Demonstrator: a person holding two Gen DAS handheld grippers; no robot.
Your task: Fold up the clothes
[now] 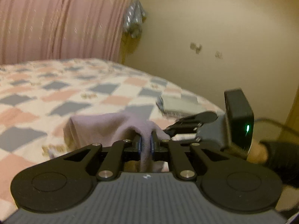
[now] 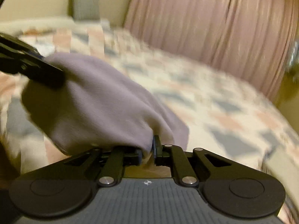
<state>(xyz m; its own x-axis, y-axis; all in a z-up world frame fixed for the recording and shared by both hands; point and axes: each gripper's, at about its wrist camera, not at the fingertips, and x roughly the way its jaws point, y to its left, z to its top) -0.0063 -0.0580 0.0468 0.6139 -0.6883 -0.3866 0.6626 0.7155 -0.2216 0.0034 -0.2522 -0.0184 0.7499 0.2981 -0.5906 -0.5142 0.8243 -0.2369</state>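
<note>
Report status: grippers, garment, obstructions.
Left gripper shut on lilac cloth. Right gripper shut on it too. Cloth held over bed. Nothing blocking.

**Open bed ahead, crowded near the right edge**

The bed (image 1: 56, 93) lies bare and flat across its far and left stretch, giving wide free room up to the pink curtain (image 1: 56, 18). Close in, the lavender cloth (image 1: 104, 127) hangs bunched between the left hand-held gripper (image 1: 145, 145) and the right hand-held gripper (image 2: 147, 149), which sit near each other. A grey folded item (image 1: 179, 104) lies by the bed's right edge, just beyond the right hand-held gripper, with the wall (image 1: 214, 28) behind
</note>
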